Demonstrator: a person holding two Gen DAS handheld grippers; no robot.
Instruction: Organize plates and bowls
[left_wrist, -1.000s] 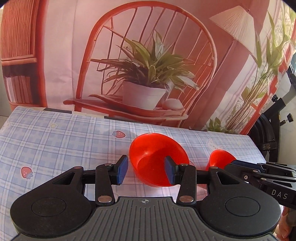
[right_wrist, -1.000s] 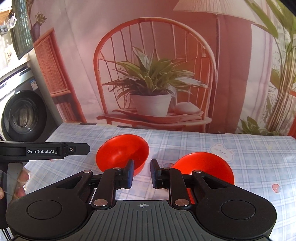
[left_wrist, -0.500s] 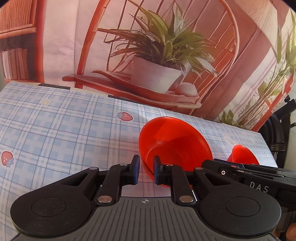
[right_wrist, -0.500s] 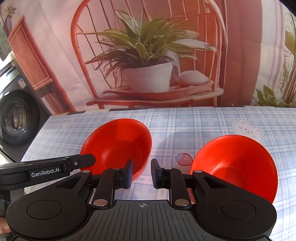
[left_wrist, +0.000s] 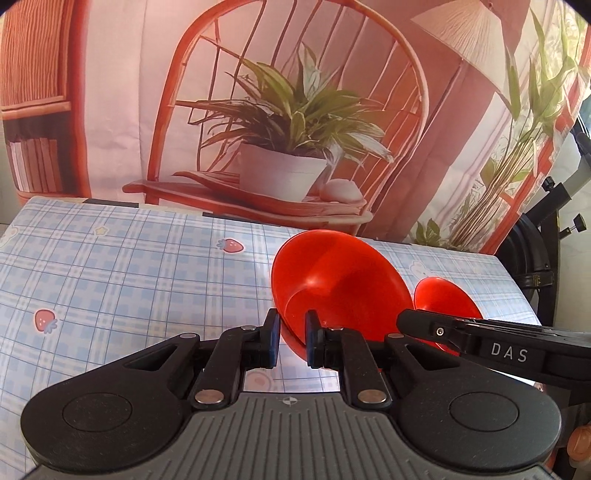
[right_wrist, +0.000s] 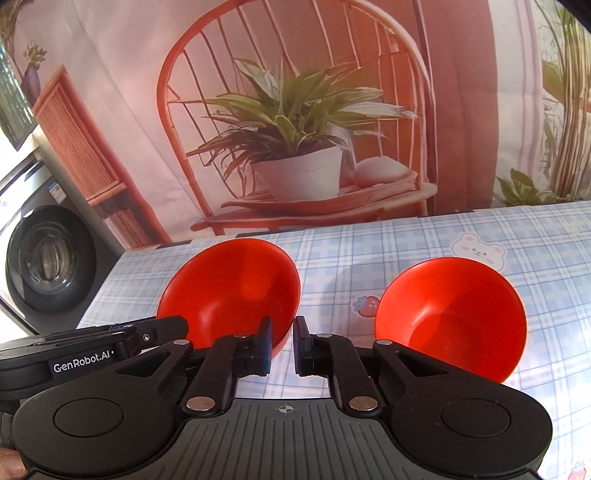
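Observation:
Two red bowls are in view over a blue plaid tablecloth (left_wrist: 110, 280). My left gripper (left_wrist: 291, 338) is shut on the near rim of the left red bowl (left_wrist: 343, 284) and holds it tilted, raised off the cloth. That bowl also shows in the right wrist view (right_wrist: 236, 291). The second red bowl (right_wrist: 454, 314) sits to the right on the cloth and shows small behind the first in the left wrist view (left_wrist: 443, 299). My right gripper (right_wrist: 282, 345) has its jaws nearly together with nothing between them, between the two bowls.
A printed backdrop of a chair and potted plant (left_wrist: 288, 147) hangs behind the table's far edge. A washing machine (right_wrist: 40, 254) stands past the table's left side. A black stand (left_wrist: 546, 236) is beyond the right edge.
My left gripper went from open around the bowl's rim to shut on it, and the bowl now tilts up off the cloth. My right gripper moved closer over the table, still narrow.

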